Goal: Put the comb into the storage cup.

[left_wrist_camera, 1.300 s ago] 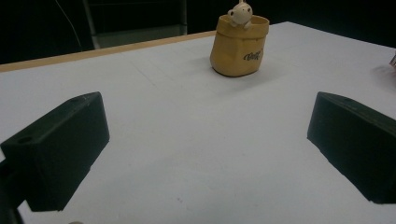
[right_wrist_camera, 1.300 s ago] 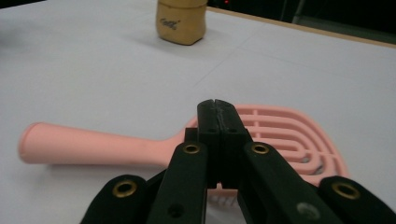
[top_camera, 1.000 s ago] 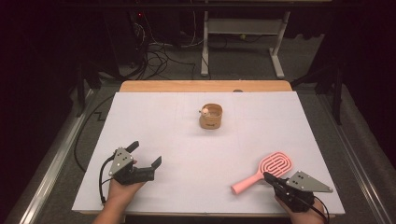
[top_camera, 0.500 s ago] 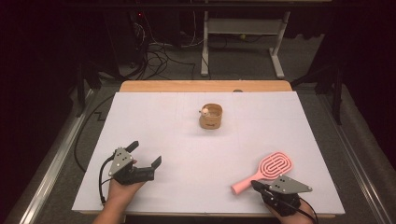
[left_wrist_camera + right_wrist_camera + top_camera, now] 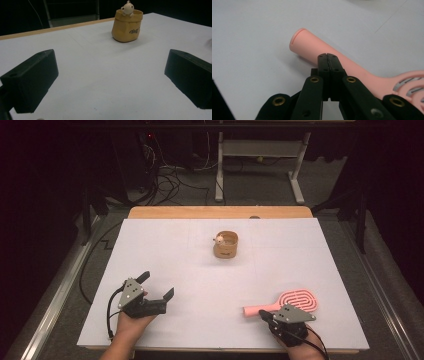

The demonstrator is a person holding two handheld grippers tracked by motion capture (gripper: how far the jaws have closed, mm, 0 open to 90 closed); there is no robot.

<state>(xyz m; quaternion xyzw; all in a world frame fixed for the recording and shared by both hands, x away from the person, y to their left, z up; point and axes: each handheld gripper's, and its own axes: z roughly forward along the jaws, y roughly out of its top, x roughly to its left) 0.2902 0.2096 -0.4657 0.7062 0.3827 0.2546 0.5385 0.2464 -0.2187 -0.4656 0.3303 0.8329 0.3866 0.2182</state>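
Observation:
A pink hairbrush lies flat near the table's front right, handle pointing left. My right gripper is shut, with nothing between the jaws. In the right gripper view its joined tips sit right at the side of the brush handle; I cannot tell whether they touch it. A small tan cup with a little figure on its rim stands upright past the table's middle. My left gripper rests at the front left, open and empty. In the left gripper view its jaws stand wide apart and point at the cup.
A white sheet covers the table, with a wooden strip along the far edge. Beyond it the floor is dark, with cables and a desk frame.
My right gripper has slid left along the front of the table, from beside the brush head to the handle. The left gripper, the cup and the brush have stayed put.

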